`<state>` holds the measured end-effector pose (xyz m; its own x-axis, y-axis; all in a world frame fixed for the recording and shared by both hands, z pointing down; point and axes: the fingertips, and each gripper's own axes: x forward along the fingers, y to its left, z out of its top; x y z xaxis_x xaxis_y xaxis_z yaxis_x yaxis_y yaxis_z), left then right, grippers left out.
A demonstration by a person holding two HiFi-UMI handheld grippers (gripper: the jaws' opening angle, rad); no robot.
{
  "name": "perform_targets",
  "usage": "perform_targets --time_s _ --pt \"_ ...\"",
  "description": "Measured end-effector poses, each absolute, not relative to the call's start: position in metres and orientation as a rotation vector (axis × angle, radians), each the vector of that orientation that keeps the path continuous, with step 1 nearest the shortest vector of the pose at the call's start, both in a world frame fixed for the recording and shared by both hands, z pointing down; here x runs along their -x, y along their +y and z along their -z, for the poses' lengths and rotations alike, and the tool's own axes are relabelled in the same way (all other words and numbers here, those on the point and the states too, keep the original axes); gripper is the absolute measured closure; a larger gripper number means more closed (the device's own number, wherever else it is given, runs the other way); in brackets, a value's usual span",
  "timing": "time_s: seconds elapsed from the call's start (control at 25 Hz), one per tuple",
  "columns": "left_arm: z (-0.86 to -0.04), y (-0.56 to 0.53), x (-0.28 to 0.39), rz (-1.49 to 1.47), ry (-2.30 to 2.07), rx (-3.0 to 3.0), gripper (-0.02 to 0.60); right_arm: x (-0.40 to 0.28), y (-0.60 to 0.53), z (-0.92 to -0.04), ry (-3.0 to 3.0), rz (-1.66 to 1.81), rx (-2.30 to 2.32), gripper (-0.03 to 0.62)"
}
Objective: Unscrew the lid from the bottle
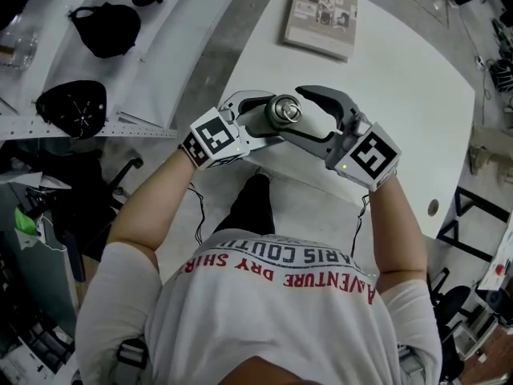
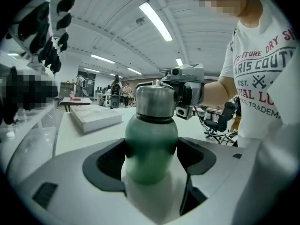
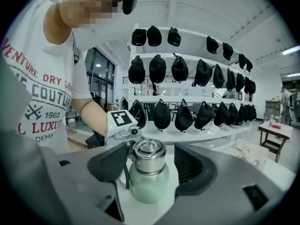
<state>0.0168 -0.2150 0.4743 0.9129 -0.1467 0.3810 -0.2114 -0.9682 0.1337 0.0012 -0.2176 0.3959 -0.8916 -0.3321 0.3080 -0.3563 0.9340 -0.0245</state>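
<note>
Left gripper (image 2: 151, 159) was clamped tight on the green bottle (image 2: 151, 139), pads pressing both sides of its body, up over the white table's (image 1: 401, 95) near edge! Right gripper (image 3: 151, 164) stood wide, with the steel lid (image 3: 147, 154), still on the bottle, between its jaws and a clear gap at three o'clock. A book (image 1: 322, 16) lay at one o'clock of the bottle.

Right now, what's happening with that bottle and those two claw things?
A person holds a gripper in each hand. The left gripper is clamped on the green body of a bottle. The right gripper has its jaws open around the steel lid, with a gap at one pad, so it isn't gripping the lid. The lid is still on the bottle.
</note>
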Motion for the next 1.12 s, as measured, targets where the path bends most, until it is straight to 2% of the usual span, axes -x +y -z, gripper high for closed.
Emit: perform_targets --time_s 0.56,0.76,0.84,1.12 --pt "-0.476 -0.219 -0.020 -0.431 -0.866 -2.735 0.226 0.000 -0.226 -0.407 -2.662 -0.132 -0.994 0.295" --pt "-0.476 -0.219 -0.019 -0.407 -0.962 -2.699 0.227 -0.001 -0.230 -0.410 -2.635 -0.137 -1.071 0.296" --pt "-0.477 -0.220 -0.018 -0.400 -0.983 -2.695 0.227 0.000 -0.230 -0.411 -2.630 -0.127 -1.083 0.319" --pt "-0.477 -0.218 -0.019 -0.452 -0.894 -2.709 0.227 0.001 -0.230 -0.411 -2.646 -0.113 -1.047 0.332"
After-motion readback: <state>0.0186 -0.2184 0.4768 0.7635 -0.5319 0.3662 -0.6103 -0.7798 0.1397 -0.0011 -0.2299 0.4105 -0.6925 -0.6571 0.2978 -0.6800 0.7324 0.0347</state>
